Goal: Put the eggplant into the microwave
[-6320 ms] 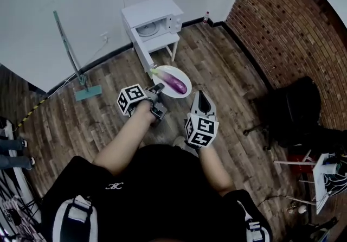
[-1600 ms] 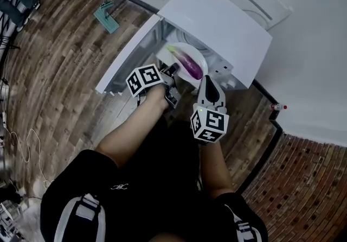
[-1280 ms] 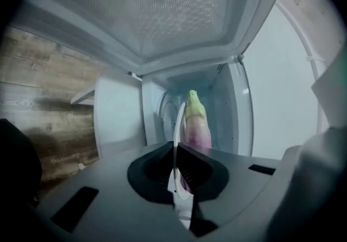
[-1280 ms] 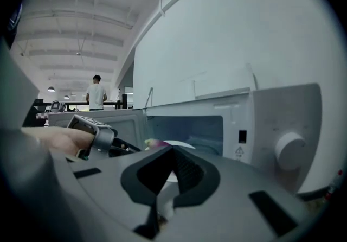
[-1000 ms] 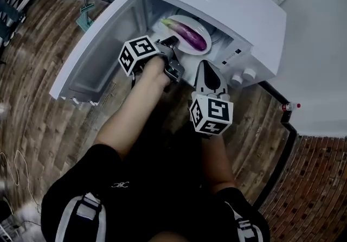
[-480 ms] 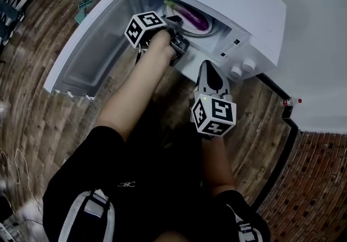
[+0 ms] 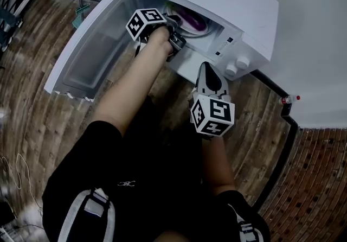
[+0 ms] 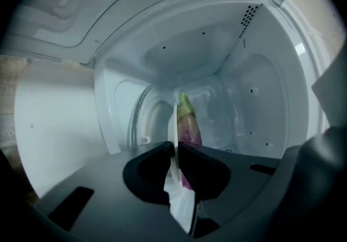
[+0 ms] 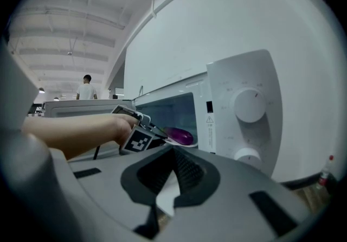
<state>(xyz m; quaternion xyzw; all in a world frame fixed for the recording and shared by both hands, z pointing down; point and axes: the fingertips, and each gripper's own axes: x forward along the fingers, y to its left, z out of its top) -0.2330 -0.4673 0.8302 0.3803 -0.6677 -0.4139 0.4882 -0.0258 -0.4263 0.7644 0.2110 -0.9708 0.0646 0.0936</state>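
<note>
With the left gripper's jaws opening on the plate rim and the right gripper's jaws together, the eggplant could be spilled if the plate is released unseated.

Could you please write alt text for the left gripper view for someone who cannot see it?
The left gripper reaches into the microwave, its fingers opening with the rim of a white plate between them. A purple eggplant lies on it, green stem end pointing deeper inside.

Wood plank floor, brick wall, small bottle by baseboard, mop
</note>
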